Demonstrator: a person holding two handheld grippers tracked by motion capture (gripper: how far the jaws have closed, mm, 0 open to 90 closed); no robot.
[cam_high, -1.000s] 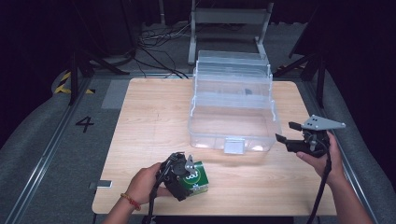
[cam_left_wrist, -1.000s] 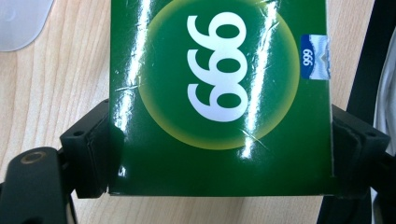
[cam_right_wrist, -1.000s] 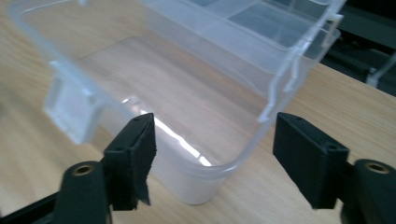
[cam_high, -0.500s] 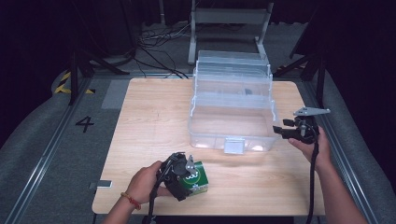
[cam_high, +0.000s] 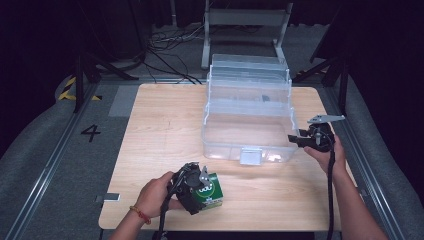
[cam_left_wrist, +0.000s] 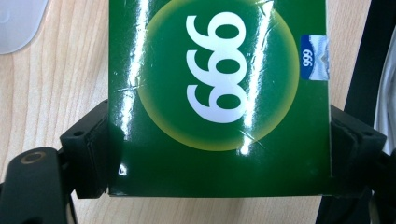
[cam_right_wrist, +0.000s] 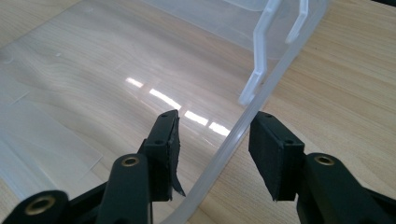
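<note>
- Green box (cam_high: 209, 190) clamped between the jaws of the left claw (cam_high: 196, 189), resting on the wooden surface (cam_high: 160, 130) at its near edge.
- Seen from the left gripper view: box (cam_left_wrist: 219, 93) pinched across its width, one black pad on each side face, long axis running straight ahead from the claw, "666" print facing the camera.
- Clear bin (cam_high: 247, 120) ahead and to the right of the left claw, well apart from it, open at the top and apparently empty.
- Right claw (cam_high: 300, 141) open, jaws straddling the bin's right wall near its front corner; not yet closed on it.
- From the right gripper view: bin rim (cam_right_wrist: 243, 126) passing between the two pads, left pad inside the bin, right pad outside, neither pad clearly touching the plastic.
- Judged step: steadying the bin with the right claw so that the box can go in with the left.
- Deciding relation: bin opening lies up, forward and right of the held box, so likely a lift over the near wall, then a set-down inside.
- Left hand (cam_high: 155, 195) clearly nearer the box; right hand (cam_high: 327, 152) nearer the bin.
- Risk, as a guess: box catching on the front latch (cam_high: 250, 156) or near rim if carried too low.
</note>
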